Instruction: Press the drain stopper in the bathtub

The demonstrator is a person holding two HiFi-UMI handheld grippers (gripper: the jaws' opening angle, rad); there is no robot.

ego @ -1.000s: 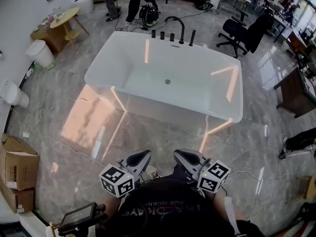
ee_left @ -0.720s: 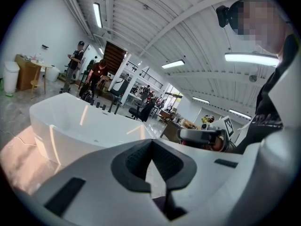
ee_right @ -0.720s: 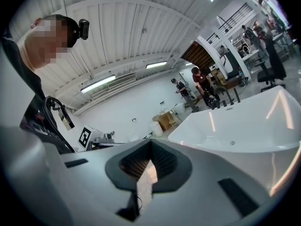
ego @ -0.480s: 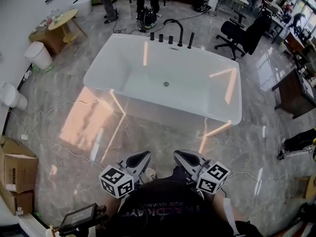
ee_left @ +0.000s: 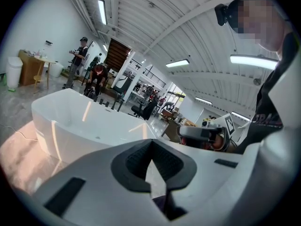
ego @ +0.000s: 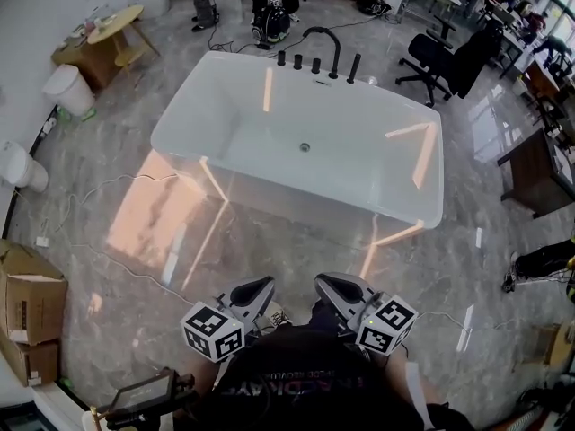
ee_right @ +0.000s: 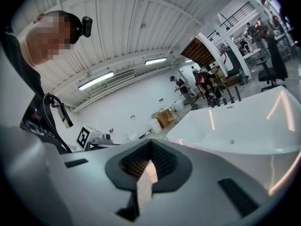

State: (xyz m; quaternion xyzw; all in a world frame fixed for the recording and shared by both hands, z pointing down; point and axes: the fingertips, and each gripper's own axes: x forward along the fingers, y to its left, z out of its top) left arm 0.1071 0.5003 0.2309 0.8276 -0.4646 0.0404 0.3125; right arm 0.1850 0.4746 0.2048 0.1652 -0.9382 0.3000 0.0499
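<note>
A white freestanding bathtub (ego: 225, 115) stands on the marble floor ahead of me. Its small round drain stopper (ego: 305, 147) sits in the middle of the tub's bottom. Both grippers are held close to my body, well short of the tub. My left gripper (ego: 260, 285) and right gripper (ego: 325, 283) point forward side by side, jaws together with nothing between them. The left gripper view shows the tub (ee_left: 70, 117) and the drain stopper (ee_left: 98, 137) beyond the gripper (ee_left: 150, 173). In the right gripper view the tub (ee_right: 249, 121) and stopper (ee_right: 231, 142) lie past the gripper (ee_right: 146, 175).
Black faucet fittings (ego: 316, 59) line the tub's far rim. An office chair (ego: 440, 57) and a dark desk (ego: 539, 164) stand to the right. A bin (ego: 67, 88), a round table (ego: 117, 30) and cardboard boxes (ego: 31, 303) are left. Cables cross the floor (ego: 117, 259).
The view has shifted a little relative to the tub. Both grippers keep their place near my body, still shut. The people at the back have moved slightly.
</note>
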